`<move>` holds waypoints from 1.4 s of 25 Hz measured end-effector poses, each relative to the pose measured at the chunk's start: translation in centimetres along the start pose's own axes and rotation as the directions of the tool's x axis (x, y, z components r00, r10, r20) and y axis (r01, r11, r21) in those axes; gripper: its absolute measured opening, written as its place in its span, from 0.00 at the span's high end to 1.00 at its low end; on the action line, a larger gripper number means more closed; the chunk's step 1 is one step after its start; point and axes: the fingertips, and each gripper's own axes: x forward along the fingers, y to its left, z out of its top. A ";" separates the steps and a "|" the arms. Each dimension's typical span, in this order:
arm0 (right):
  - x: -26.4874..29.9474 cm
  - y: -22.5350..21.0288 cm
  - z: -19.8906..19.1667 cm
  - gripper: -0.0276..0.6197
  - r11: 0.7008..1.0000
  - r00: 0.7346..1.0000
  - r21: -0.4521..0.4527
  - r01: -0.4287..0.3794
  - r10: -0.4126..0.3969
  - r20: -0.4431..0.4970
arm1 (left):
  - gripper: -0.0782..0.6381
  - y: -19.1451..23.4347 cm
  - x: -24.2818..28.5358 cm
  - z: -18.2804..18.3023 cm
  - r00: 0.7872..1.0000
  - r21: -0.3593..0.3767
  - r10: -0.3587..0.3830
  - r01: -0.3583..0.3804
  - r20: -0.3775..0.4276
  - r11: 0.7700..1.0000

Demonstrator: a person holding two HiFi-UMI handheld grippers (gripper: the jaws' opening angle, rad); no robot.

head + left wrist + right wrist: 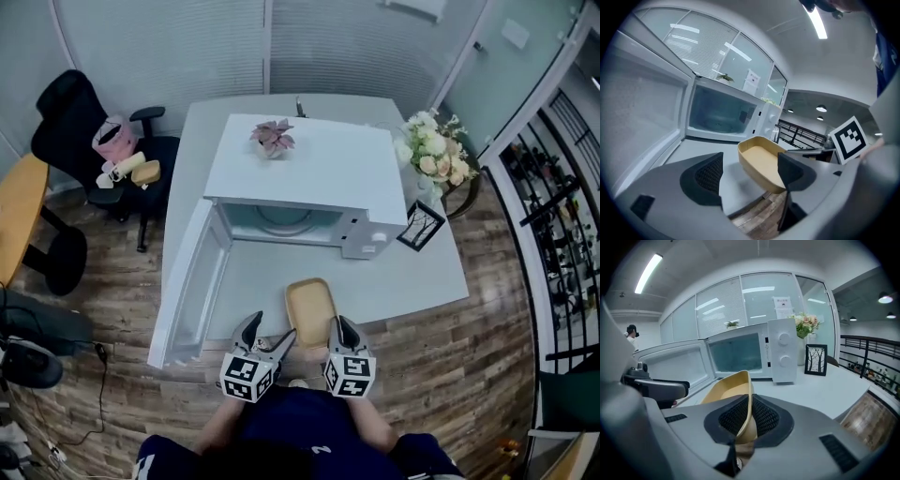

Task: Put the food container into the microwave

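A tan food container (311, 307) hangs just above the white table's (412, 281) front edge, before the white microwave (309, 173). The microwave's door (192, 286) stands swung open to the left and its cavity (281, 223) is bare. My right gripper (339, 325) is shut on the container's right wall; in the right gripper view the pads (764, 416) pinch the tan rim (740, 394). My left gripper (270, 330) is open at the container's near left corner. In the left gripper view the container (761, 161) lies ahead, close to the right jaw, with nothing pressed between the fingers (708, 173).
A small potted plant (272, 138) sits on the microwave's top. A vase of flowers (431, 145) and a picture frame (420, 227) stand on the table's right side. An office chair (84, 131) with bags stands at the far left, a railing (553, 206) on the right.
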 end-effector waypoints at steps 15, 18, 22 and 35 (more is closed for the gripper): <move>6.6 1.8 3.1 0.90 0.995 0.996 0.044 0.085 -0.084 -0.016 | 0.40 6.2 3.6 4.7 0.996 0.034 -0.093 0.092 0.011 0.995; 7.1 2.1 3.3 0.90 0.996 0.997 0.038 0.078 -0.077 -0.023 | 0.40 7.0 3.6 5.2 0.997 0.017 -0.070 0.070 0.027 0.997; 8.0 2.3 4.2 0.90 0.998 0.998 0.042 0.055 -0.054 -0.012 | 0.40 7.8 4.1 4.7 0.999 -0.006 -0.039 0.039 0.016 0.999; 11.0 1.7 8.1 0.90 0.999 0.999 0.011 -0.037 0.037 -0.004 | 0.40 9.4 5.4 6.2 0.997 -0.019 0.081 -0.081 0.019 0.997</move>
